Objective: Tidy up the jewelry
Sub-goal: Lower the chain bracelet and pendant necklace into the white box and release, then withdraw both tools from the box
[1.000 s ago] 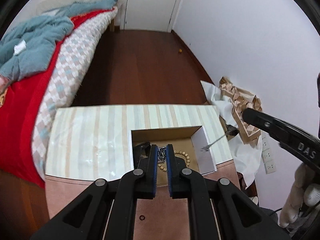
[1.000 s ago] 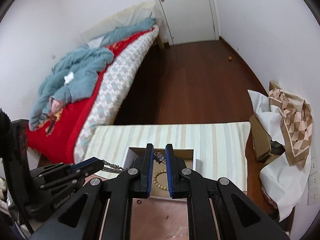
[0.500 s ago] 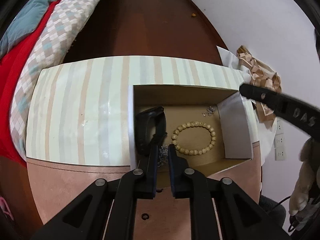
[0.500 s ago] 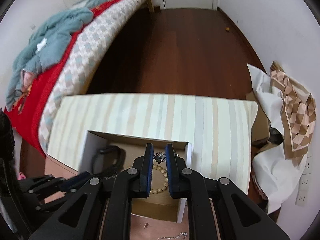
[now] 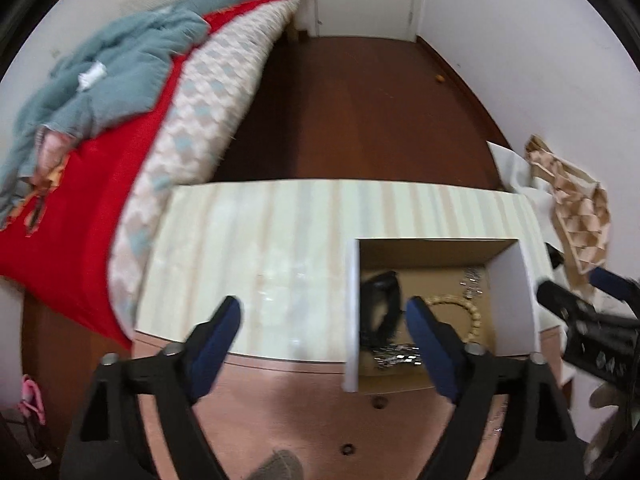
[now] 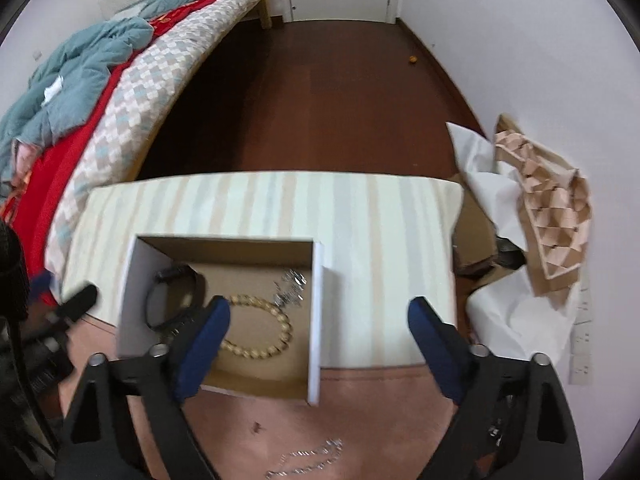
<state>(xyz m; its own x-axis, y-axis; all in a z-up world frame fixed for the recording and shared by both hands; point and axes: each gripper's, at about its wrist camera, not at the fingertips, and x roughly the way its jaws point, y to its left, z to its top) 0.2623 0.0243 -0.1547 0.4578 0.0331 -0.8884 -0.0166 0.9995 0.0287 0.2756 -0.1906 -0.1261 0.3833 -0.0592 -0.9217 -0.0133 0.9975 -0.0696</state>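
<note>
An open white cardboard box stands on the table. Inside lie a black watch, a beige bead bracelet, a small silver piece at the back right, and a silver chain at the front. Another silver chain lies on the pink table in front of the box. My left gripper is open and empty over the box's left wall. My right gripper is open and empty over the box's right wall.
The box sits partly on a striped mat on the pink table. A bed with red and blue covers stands left. Patterned paper and white wrapping lie right against the wall. Dark wood floor lies beyond.
Both grippers have opened. The chain held by the left gripper and the small silver piece held by the right gripper now lie in the box. Both grippers have pulled back.
</note>
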